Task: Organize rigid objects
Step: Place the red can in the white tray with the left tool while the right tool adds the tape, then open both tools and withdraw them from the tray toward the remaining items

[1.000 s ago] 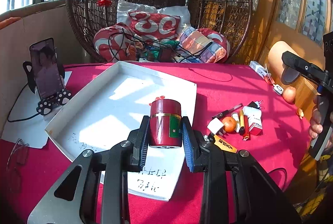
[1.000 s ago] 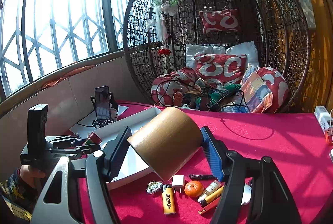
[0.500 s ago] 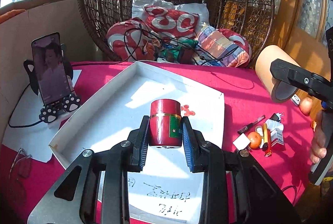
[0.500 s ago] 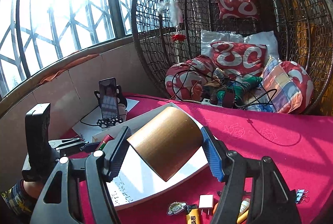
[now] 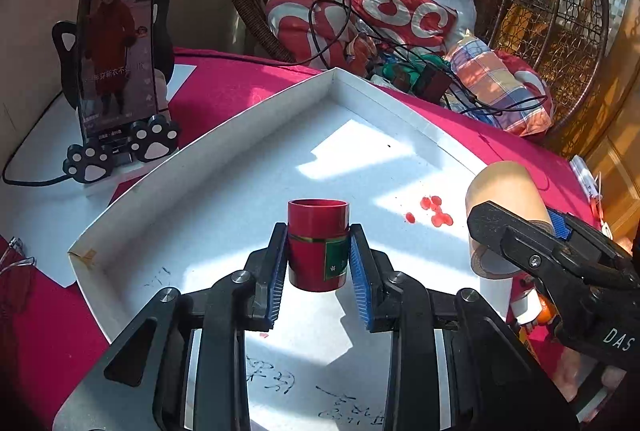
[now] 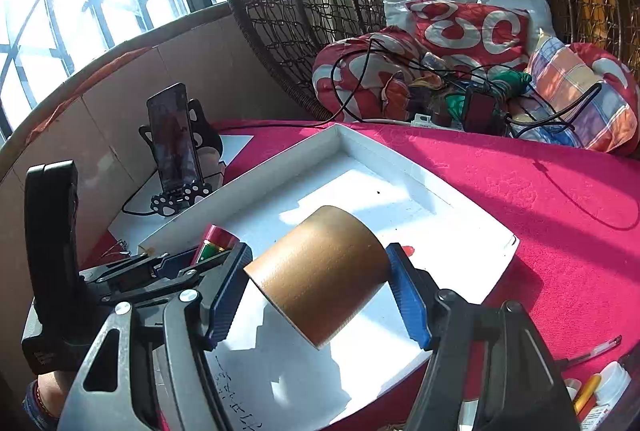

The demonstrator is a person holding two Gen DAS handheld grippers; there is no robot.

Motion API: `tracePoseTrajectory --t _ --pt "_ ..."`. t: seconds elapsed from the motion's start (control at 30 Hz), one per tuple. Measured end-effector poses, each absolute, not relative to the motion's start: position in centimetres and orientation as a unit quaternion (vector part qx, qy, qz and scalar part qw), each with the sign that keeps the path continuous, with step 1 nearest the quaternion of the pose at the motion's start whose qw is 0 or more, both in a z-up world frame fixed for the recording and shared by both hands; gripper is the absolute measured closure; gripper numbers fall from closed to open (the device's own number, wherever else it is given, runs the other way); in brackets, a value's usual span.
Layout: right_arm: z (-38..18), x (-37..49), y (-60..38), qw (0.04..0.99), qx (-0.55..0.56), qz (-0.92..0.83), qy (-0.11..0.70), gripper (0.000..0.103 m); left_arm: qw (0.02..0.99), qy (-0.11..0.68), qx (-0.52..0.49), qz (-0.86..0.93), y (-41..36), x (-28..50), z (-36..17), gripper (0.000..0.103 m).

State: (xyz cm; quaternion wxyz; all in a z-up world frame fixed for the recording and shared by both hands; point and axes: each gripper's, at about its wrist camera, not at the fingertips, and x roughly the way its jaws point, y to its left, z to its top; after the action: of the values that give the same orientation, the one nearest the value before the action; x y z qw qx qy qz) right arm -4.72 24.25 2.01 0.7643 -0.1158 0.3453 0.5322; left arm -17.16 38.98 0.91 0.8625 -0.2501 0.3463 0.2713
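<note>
My left gripper [image 5: 318, 251] is shut on a small red canister [image 5: 318, 243] with a green label and holds it above the white tray [image 5: 248, 167]. The canister also shows in the right wrist view [image 6: 214, 241]. My right gripper [image 6: 320, 279] is shut on a brown tape roll [image 6: 320, 275] and holds it tilted over the tray [image 6: 420, 183], near its right edge. The tape roll also shows in the left wrist view [image 5: 506, 191], right of the canister.
A phone on a paw-print stand [image 5: 116, 71] stands left of the tray on the red tablecloth [image 6: 540, 199]. Small items lie at the right: a pen [image 6: 596, 345], an orange ball [image 5: 544, 315]. A wicker chair with cushions [image 6: 468, 31] and cables stands behind.
Both grippers have moved forward and left over the tray. The canister and the tape roll now hang above the tray's inside, with the tape roll much nearer the left gripper.
</note>
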Motion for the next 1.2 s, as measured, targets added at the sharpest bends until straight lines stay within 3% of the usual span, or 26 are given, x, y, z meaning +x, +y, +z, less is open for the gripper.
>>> tracePoseTrajectory --t 0.2,0.23,0.27,0.37,0.47,0.77,1.07,1.2 --pt "0.8 -4.7 25.0 0.768 -0.12 0.52 0.355 0.034 0.859 0.326 -0.272 0.288 39.4 -18.4 1.0 0.069" --pt "0.7 -4.7 25.0 0.767 -0.12 0.52 0.357 0.034 0.858 0.321 -0.274 0.293 39.4 -18.6 1.1 0.059" --pt "0.6 -4.7 25.0 0.765 -0.12 0.52 0.36 0.034 0.857 0.317 -0.277 0.299 39.5 -18.8 1.1 0.038" --pt "0.8 -4.8 24.4 0.764 -0.1 0.529 0.356 0.031 0.849 0.308 -0.281 0.326 39.6 -19.4 1.0 0.0" --pt "1.7 -5.1 23.3 0.775 -0.079 0.531 0.334 0.001 0.844 0.307 -0.286 0.335 39.4 -20.1 0.8 0.0" --pt "5.4 -7.0 18.0 0.81 -0.046 0.533 0.243 0.0 0.87 0.268 -0.257 0.325 36.3 -21.2 3.4 0.0" --pt "10.7 -6.7 8.0 0.856 0.062 0.498 0.125 0.0 0.91 0.237 -0.22 0.259 31.9 -20.3 5.8 0.0" --pt "11.2 -5.2 4.9 0.866 0.092 0.476 0.123 0.0 0.924 0.233 -0.212 0.217 30.0 -19.2 6.4 0.0"
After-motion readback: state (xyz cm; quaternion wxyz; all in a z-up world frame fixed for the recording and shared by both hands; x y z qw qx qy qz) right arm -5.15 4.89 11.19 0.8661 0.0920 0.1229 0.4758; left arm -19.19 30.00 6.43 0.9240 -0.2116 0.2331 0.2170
